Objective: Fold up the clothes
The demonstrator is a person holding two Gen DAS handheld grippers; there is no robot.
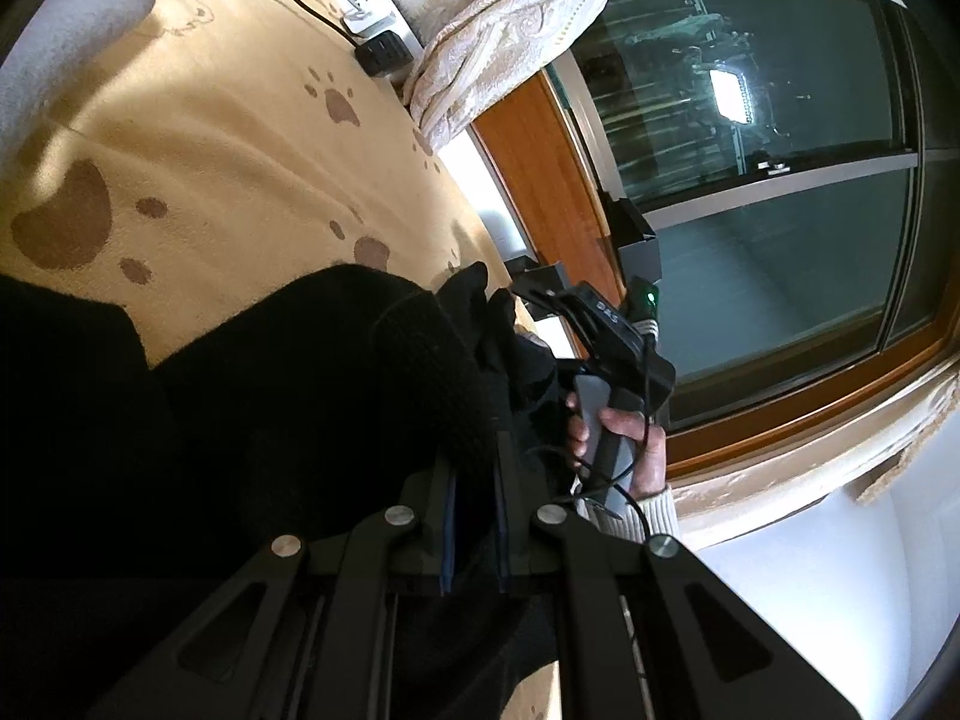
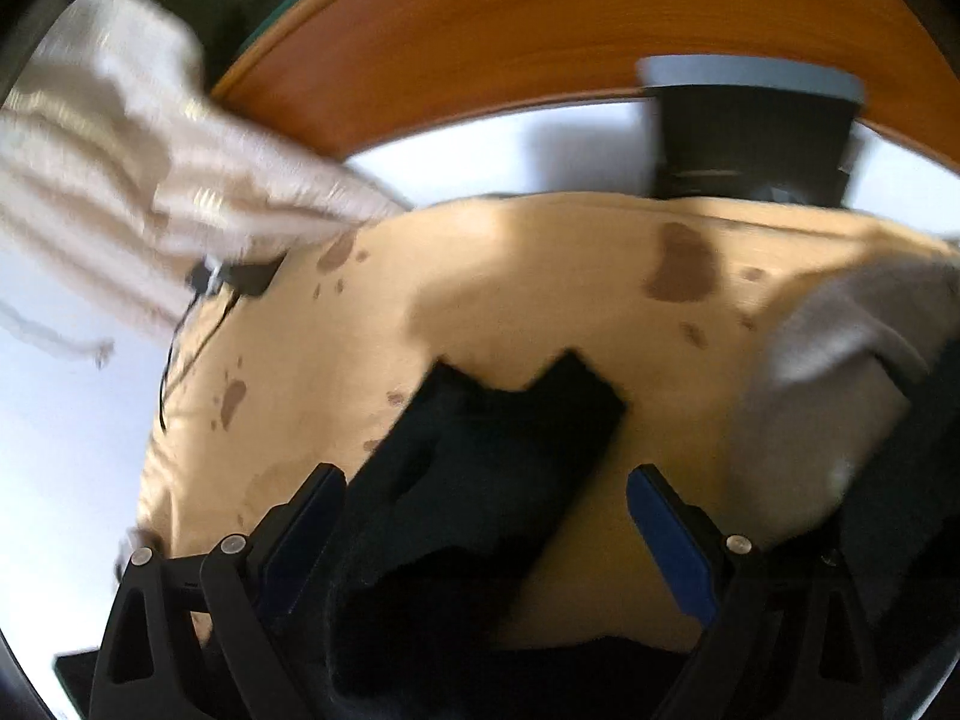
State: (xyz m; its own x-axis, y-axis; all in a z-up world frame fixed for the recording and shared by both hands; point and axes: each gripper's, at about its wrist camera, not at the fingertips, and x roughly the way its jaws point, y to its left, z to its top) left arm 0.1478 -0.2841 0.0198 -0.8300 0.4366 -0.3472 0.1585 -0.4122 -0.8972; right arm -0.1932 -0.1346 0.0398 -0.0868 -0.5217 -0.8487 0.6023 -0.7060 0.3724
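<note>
A black knit garment lies on a tan blanket with brown paw prints. My left gripper is shut on a fold of the black garment, its fingers close together with cloth between them. The right gripper's body and the hand holding it show just beyond that fold. In the blurred right wrist view, my right gripper is open, its blue-padded fingers wide apart over the black garment, which lies on the tan blanket.
A grey garment lies on the blanket and shows at right in the right wrist view. A power strip with cables sits by a cream curtain. A wood-framed window and a dark box stand beyond the blanket.
</note>
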